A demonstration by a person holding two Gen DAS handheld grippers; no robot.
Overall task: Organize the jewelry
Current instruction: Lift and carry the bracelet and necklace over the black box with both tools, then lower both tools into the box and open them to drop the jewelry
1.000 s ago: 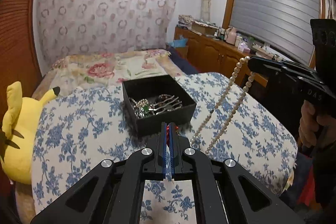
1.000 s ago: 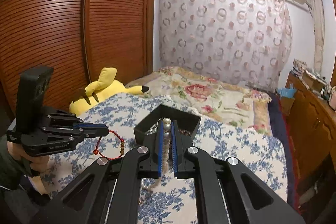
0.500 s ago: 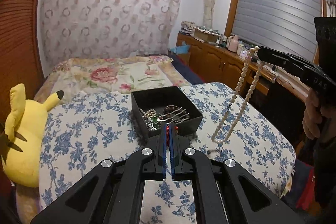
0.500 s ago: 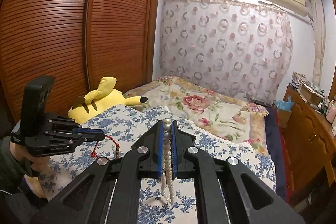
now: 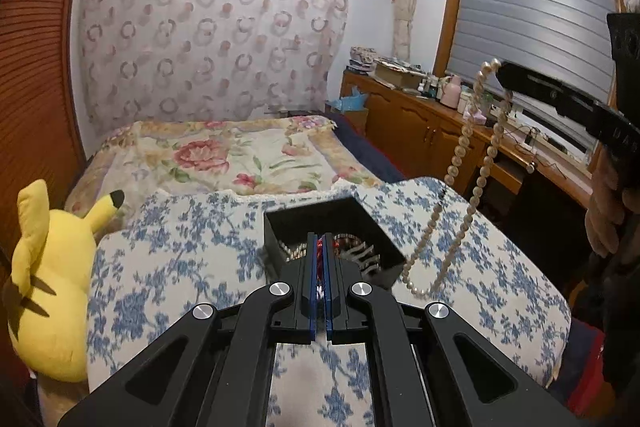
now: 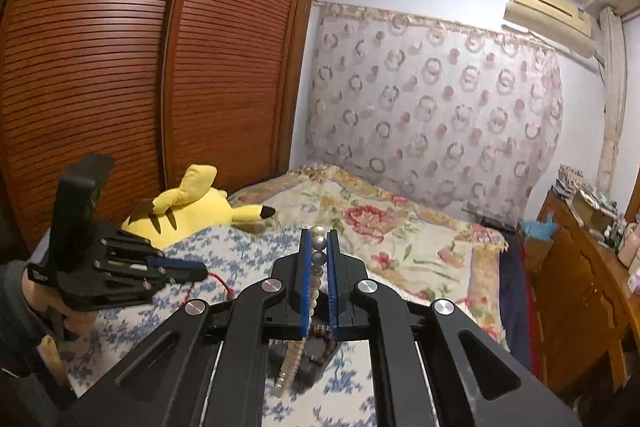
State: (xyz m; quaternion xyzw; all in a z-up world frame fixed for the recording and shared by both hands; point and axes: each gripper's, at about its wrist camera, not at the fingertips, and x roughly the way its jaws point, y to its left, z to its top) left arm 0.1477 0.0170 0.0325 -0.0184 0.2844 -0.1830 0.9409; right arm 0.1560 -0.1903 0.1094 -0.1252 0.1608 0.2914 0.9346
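Note:
My left gripper is shut on a red bead bracelet, whose red cord also shows in the right wrist view. It hovers over the near edge of the black jewelry box, which holds metal pieces. My right gripper is shut on a pearl necklace. In the left wrist view the necklace hangs in a long loop from the right gripper, clear of the cloth, right of the box.
The box sits on a blue floral cloth over a table. A yellow plush toy lies at the left edge. A flowered bed lies behind, a wooden dresser at right, a wardrobe at left.
Both grippers have risen. The pearl necklace has lifted off the cloth and now hangs free. The left gripper moved forward toward the box with the bracelet.

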